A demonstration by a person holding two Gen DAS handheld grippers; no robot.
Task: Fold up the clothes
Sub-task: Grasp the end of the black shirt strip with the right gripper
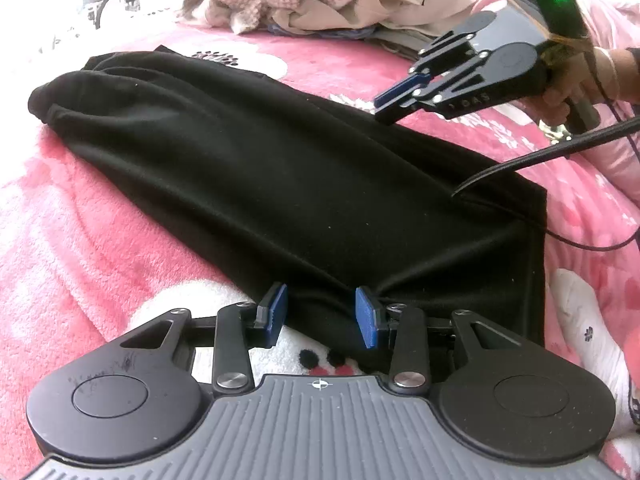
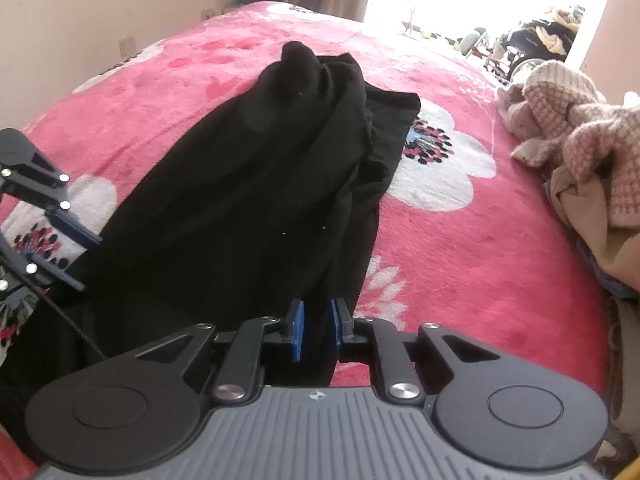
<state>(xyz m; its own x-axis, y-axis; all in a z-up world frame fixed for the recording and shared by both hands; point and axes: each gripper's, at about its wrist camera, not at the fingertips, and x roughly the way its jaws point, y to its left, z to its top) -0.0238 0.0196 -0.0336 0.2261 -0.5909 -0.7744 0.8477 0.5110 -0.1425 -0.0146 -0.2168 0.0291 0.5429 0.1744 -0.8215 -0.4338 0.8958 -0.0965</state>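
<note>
Two-point pickup of a black garment spread lengthwise on the pink bed.

Left hand-held gripper spread about the near hem; right hand-held gripper narrowed onto the side edge, contact unclear. Best pinched through every layer, then lifted evenly.

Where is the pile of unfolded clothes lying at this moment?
The pile of unfolded clothes lies at the right edge of the right wrist view, on the pink floral blanket, beyond and right of the black garment.
</note>
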